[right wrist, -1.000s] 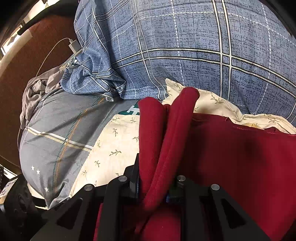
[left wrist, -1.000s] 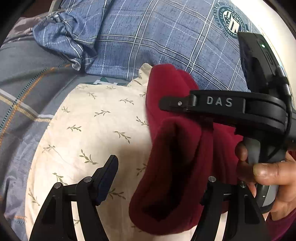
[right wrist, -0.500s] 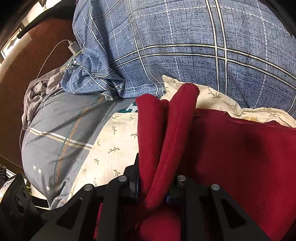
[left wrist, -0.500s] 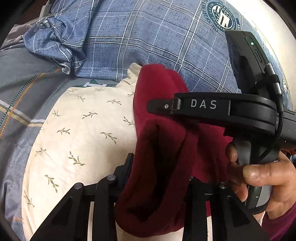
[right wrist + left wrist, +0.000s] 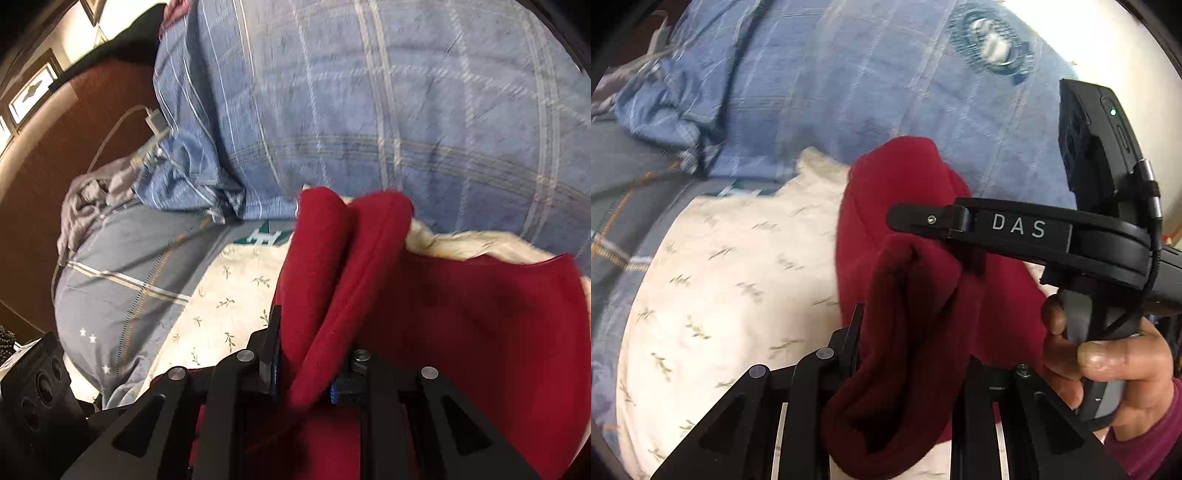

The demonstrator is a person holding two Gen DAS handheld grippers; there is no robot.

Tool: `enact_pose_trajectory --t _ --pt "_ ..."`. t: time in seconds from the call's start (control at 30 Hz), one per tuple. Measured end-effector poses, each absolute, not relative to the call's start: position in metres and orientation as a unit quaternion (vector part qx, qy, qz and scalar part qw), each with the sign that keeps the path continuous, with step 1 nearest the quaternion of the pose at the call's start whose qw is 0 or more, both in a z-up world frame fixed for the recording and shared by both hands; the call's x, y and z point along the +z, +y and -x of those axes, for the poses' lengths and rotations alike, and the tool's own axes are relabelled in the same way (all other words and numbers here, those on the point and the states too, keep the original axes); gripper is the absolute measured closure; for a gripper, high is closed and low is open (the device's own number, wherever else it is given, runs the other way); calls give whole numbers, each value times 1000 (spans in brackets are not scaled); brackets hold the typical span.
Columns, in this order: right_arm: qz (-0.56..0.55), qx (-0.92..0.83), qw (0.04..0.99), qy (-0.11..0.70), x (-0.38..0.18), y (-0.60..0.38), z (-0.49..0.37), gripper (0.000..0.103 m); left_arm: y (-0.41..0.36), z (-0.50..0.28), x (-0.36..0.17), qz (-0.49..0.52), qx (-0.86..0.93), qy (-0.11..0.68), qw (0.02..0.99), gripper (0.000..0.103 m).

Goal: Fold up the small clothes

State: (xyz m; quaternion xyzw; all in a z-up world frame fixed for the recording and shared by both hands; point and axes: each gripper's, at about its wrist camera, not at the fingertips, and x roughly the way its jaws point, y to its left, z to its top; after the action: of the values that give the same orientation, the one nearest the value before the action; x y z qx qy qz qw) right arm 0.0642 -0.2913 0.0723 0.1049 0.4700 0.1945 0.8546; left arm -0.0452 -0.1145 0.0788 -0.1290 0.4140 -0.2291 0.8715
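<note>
A dark red fleece garment (image 5: 908,280) hangs bunched over a cream leaf-print pillow (image 5: 738,288). My left gripper (image 5: 912,354) is shut on a thick fold of the red garment. My right gripper (image 5: 306,354) is shut on another doubled fold of the same garment (image 5: 461,332), which spreads to the right. In the left wrist view the right gripper's black body marked DAS (image 5: 1019,229) crosses above the cloth, held by a hand (image 5: 1115,362).
A blue plaid pillow (image 5: 369,110) lies behind the cream pillow (image 5: 229,295). A grey bedsheet with stripes (image 5: 125,273) is at the left. A white charger and cable (image 5: 155,123) lie by the brown headboard (image 5: 55,155). The left gripper's body (image 5: 33,387) shows at lower left.
My left gripper has closed on the red garment's fold, from open a second ago. Both grippers have lifted and shifted a little; the right one has kept its hold.
</note>
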Motion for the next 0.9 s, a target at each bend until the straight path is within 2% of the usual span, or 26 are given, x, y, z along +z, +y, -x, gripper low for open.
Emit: enact_pose_trajectory --t 0.17,0.33,0.53,0.6,0.63,0.67,0.73,0.8,0.87,0.9 --pt "-89 178 870 452 96 -330 -52 85 -161 57 100 92 -251 407 873 82" --pt "-112 130 878 447 95 -389 -45 85 -216 57 110 73 -282 407 866 83" --pt "-155 61 869 467 56 -463 -39 85 -275 57 86 51 -319 434 841 82" --pt "-174 42 854 489 31 -477 -40 85 -284 57 72 43 -328 457 825 74" --pt "-185 43 850 492 23 -481 -39 83 -282 58 70 41 -334 462 820 73" --pt "-199 44 851 484 20 -485 -36 75 -277 62 72 39 -342 462 817 70" --pt "-211 45 857 467 28 -490 -25 70 -256 71 82 36 -353 463 812 59" --pt "-221 56 858 461 40 -492 -9 61 -223 81 95 39 -355 451 818 37" --pt "-252 80 851 453 49 -495 8 42 -193 95 110 29 -343 423 838 33" --pt "-274 96 847 445 52 -496 17 40 -180 102 114 18 -330 410 850 33"
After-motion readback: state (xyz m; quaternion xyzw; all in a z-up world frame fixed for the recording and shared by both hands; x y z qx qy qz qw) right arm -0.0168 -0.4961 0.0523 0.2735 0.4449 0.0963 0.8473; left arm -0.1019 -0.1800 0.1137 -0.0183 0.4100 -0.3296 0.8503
